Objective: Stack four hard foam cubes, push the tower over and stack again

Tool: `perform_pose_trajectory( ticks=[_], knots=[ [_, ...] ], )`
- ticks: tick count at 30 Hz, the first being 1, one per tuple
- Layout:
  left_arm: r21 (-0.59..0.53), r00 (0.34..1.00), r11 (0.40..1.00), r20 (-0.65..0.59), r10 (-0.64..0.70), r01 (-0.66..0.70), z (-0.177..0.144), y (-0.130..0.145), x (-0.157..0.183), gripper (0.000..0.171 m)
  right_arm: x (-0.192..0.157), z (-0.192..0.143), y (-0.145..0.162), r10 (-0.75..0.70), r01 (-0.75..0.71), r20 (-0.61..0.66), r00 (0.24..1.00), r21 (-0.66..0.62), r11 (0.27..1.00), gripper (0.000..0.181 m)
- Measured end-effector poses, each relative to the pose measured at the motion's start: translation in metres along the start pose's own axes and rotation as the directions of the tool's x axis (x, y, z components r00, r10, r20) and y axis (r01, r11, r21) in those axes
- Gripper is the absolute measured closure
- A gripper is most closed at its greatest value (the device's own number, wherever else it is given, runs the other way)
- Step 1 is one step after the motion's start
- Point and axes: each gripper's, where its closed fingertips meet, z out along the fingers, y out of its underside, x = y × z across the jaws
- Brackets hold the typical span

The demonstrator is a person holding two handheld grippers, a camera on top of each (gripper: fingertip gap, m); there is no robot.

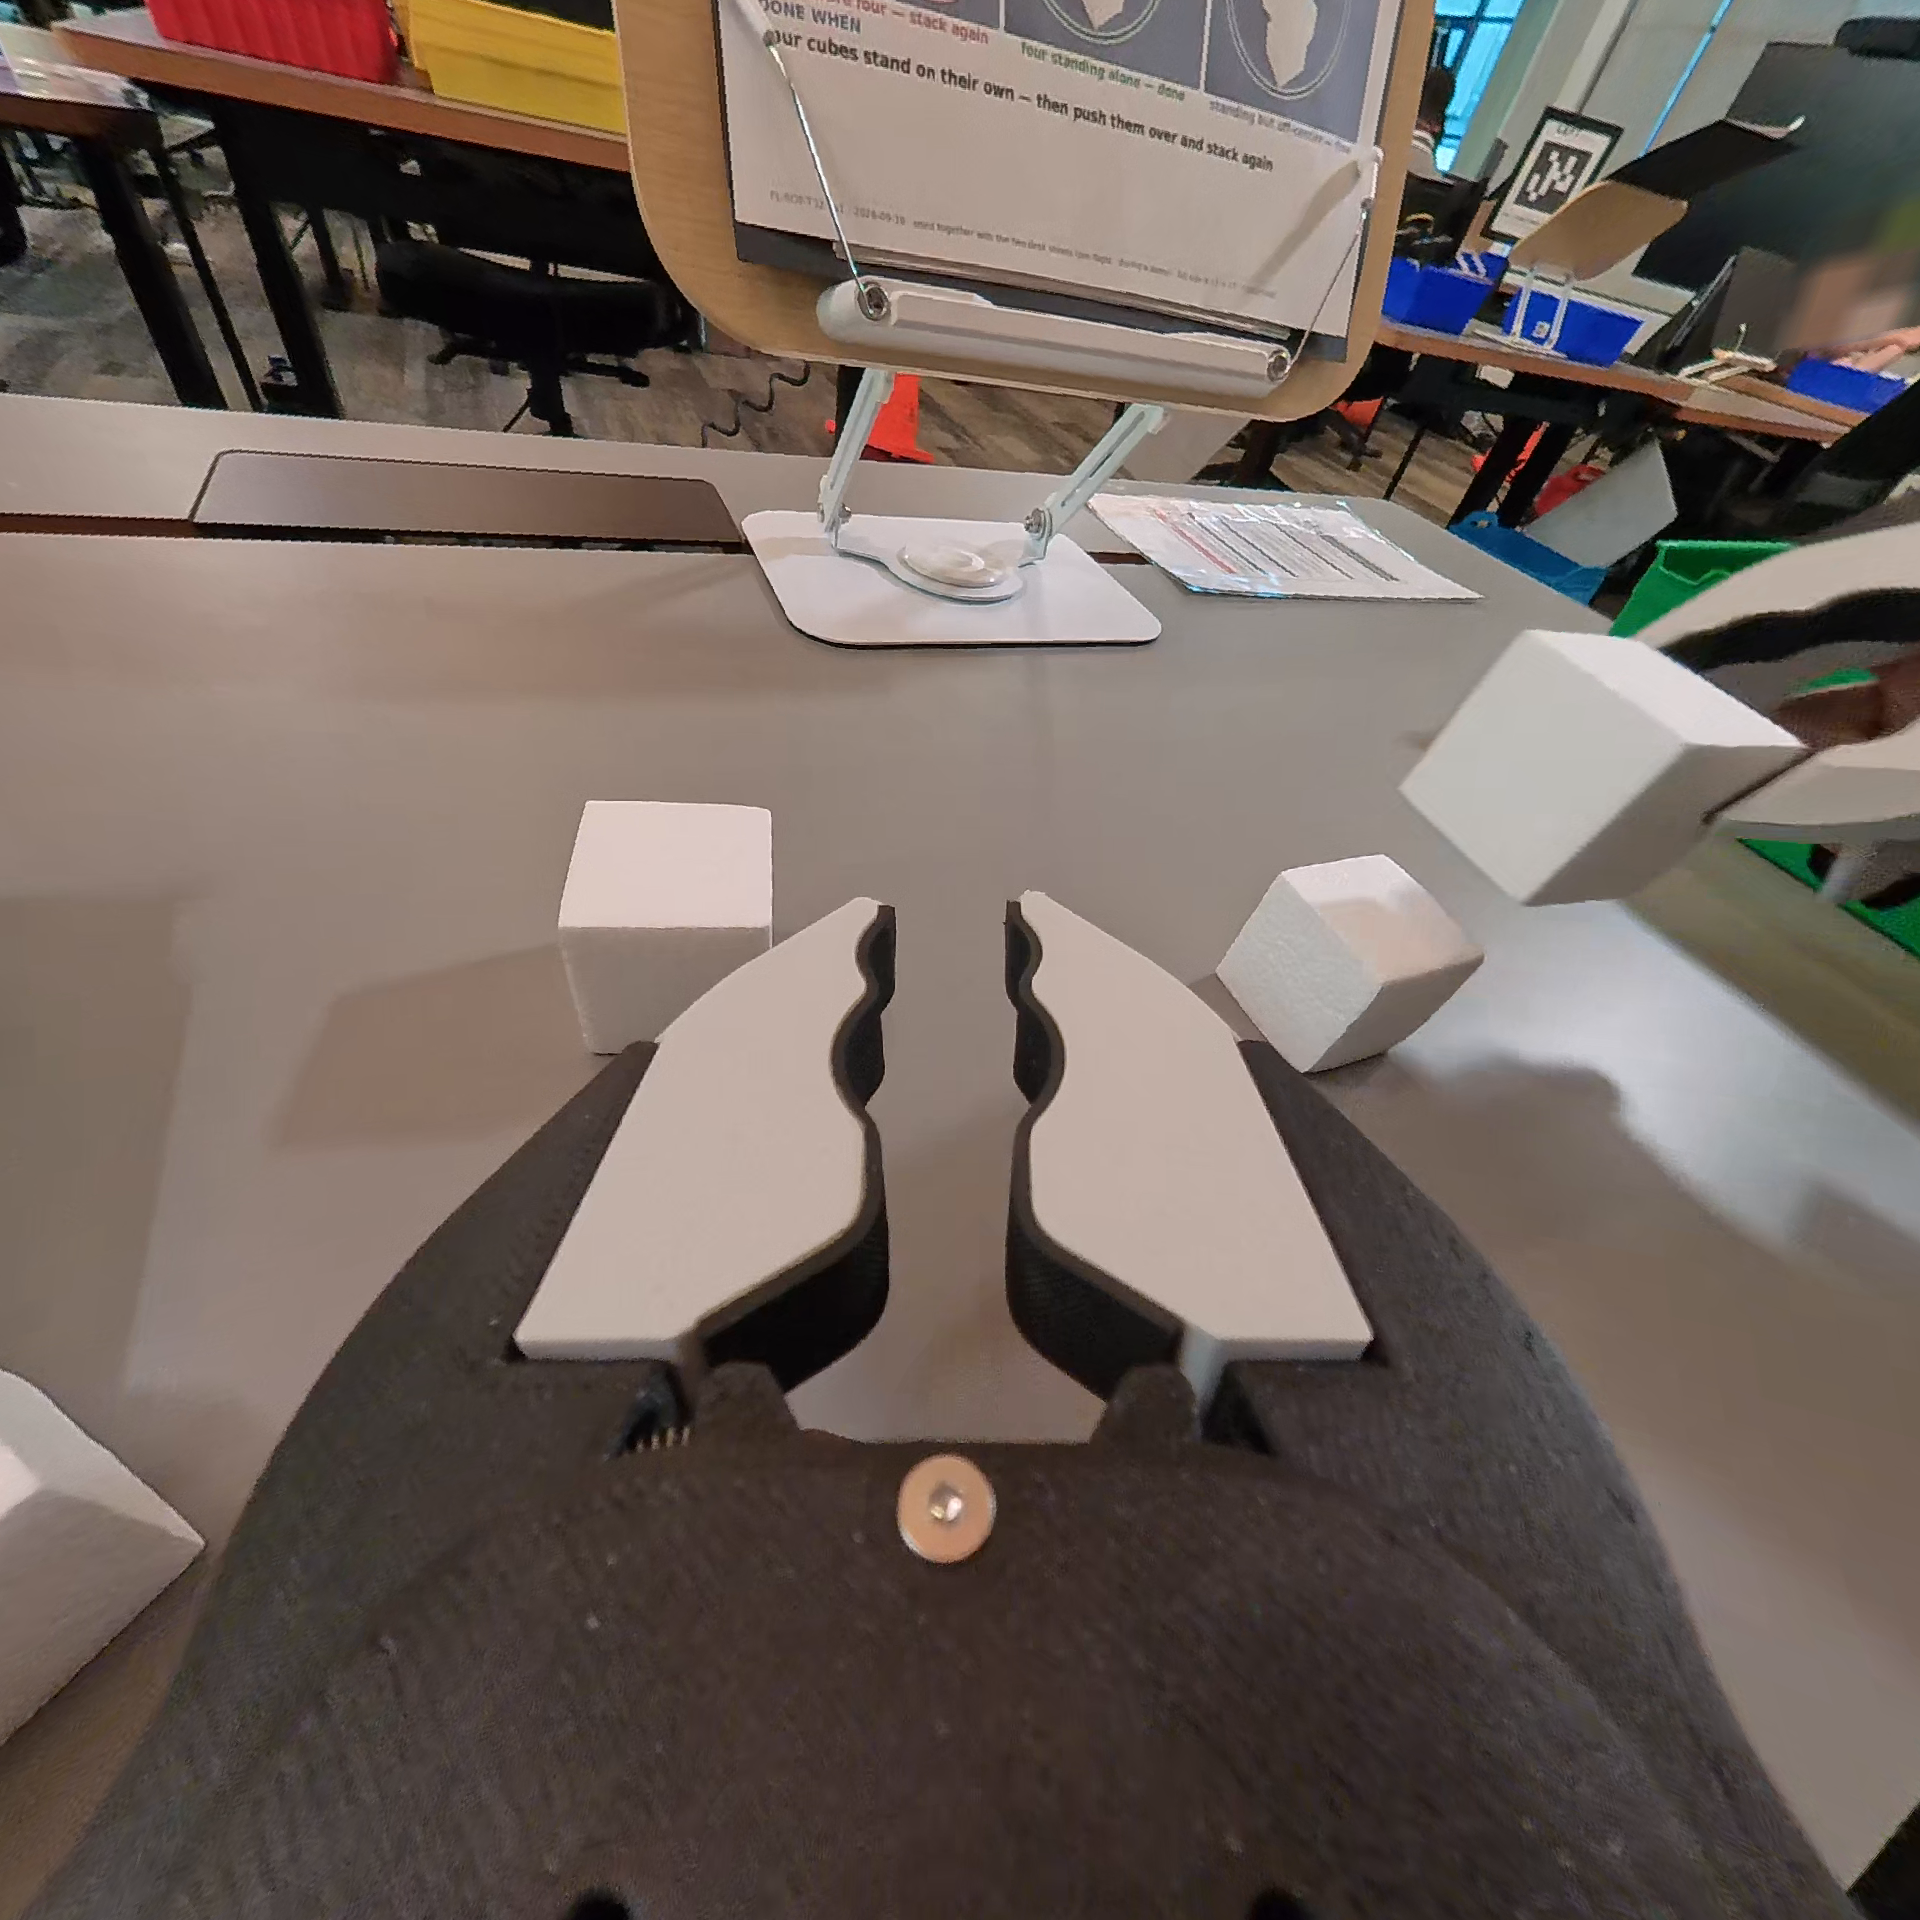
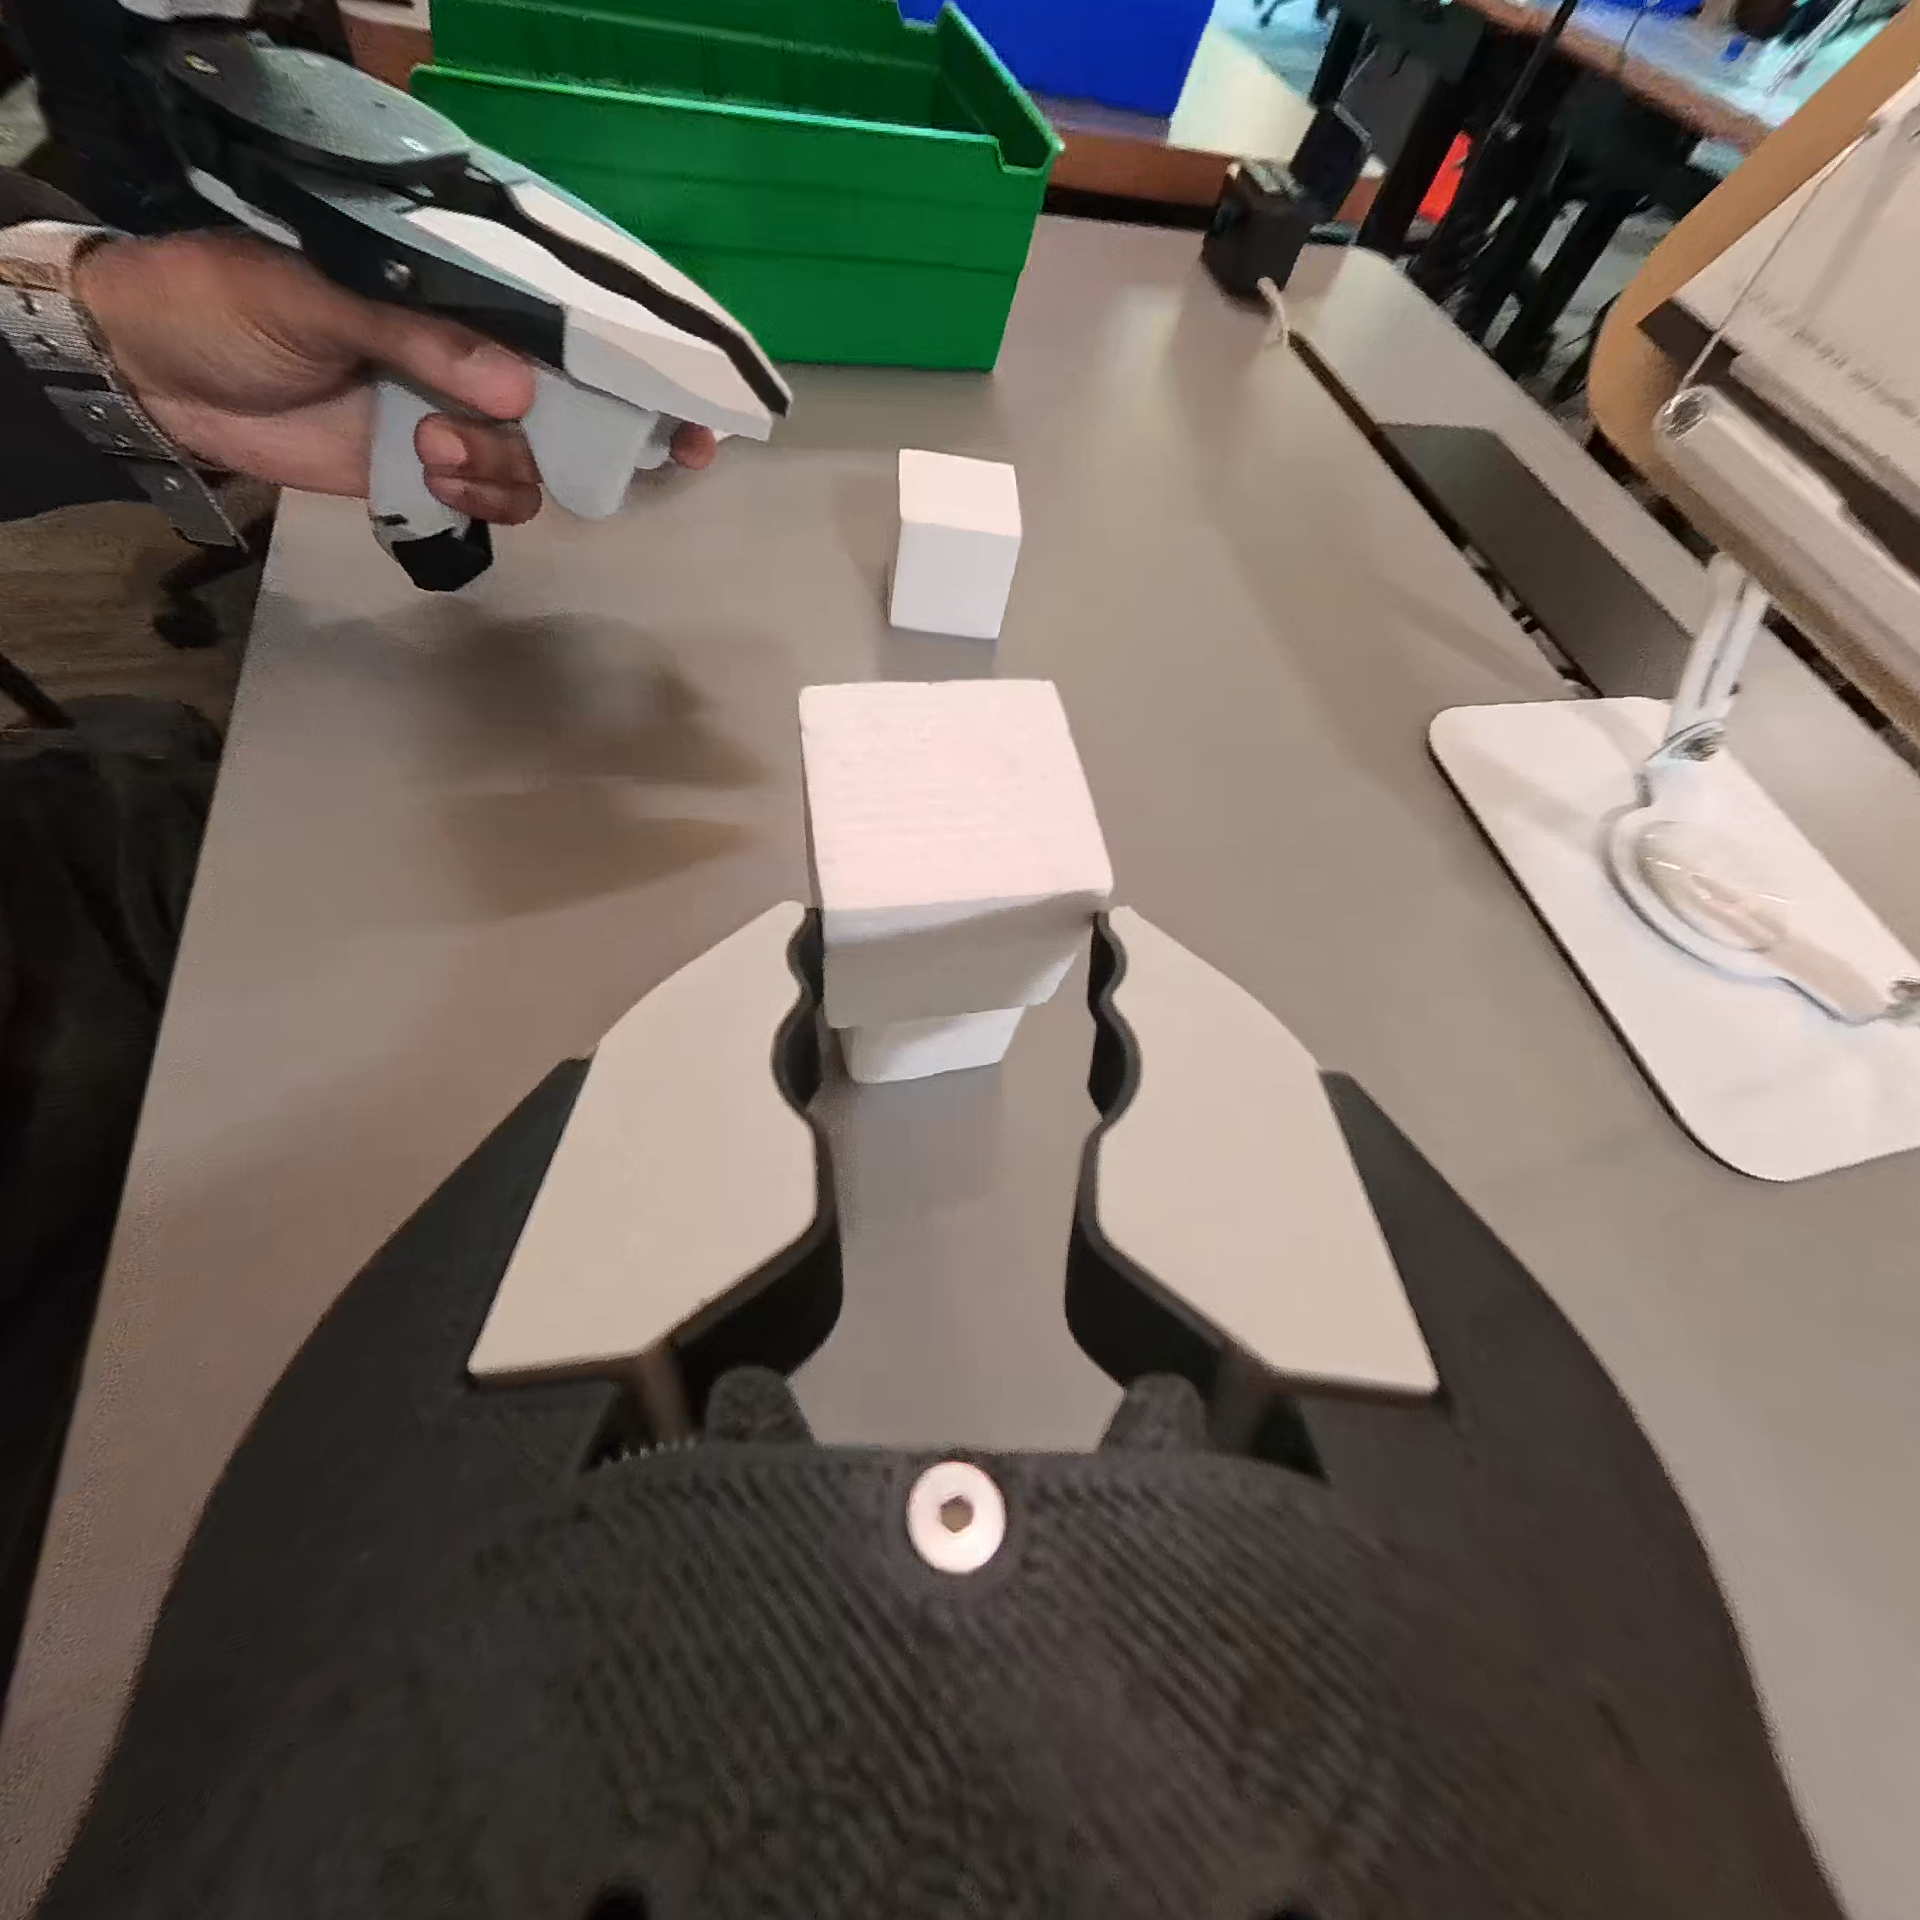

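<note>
Left wrist view shows the left claw (image 1: pixel 948 914) hovering over the grey worktop (image 1: pixel 416 727) with its two fingers parted and nothing between them. Just beyond its left finger stands an upright white foam cube (image 1: pixel 665 914), partly hidden behind that finger; beyond the right finger a second, tilted foam cube (image 1: pixel 1351 961) rests on the worktop. A further foam block (image 1: pixel 73 1538) pokes in at the lower left edge. At the right edge the right claw (image 1: pixel 1756 790) holds a raised foam cube (image 1: pixel 1590 769) off the surface. A document stand (image 1: pixel 956 582) with a printed sheet sits at the far side, a plastic-sleeved paper (image 1: pixel 1278 551) beside its base.

Right wrist view shows the right claw (image 2: pixel 951 935) clenched on the raised cube (image 2: pixel 945 831), with the tilted cube (image 2: pixel 930 1044) directly beneath it; whether the two touch cannot be told. The upright cube (image 2: pixel 956 545) stands farther on. A person's hand (image 2: pixel 312 384) grips the left claw (image 2: pixel 764 400) above the worktop, near a green bin (image 2: pixel 779 177).
</note>
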Motion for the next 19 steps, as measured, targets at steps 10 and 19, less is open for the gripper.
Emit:
perform_pose_trajectory(
  ticks=[10, 19],
  knots=[
    [-0.016, 0.998, 0.998, -0.017, -0.053, 0.052, -0.001, 0.004, -0.003, 0.151, 0.003, 0.023, 0.013, -0.056, 0.057, 0.032, 0.998, -0.035, 0.998, 0.131],
    [-0.025, 1.000, 1.000, -0.008, -0.011, 0.011, -0.003, 0.006, -0.002, 0.150, -0.002, 0.027, 0.013, -0.032, 0.032, 0.086, 0.996, -0.005, 0.999, 0.131]
  ],
)
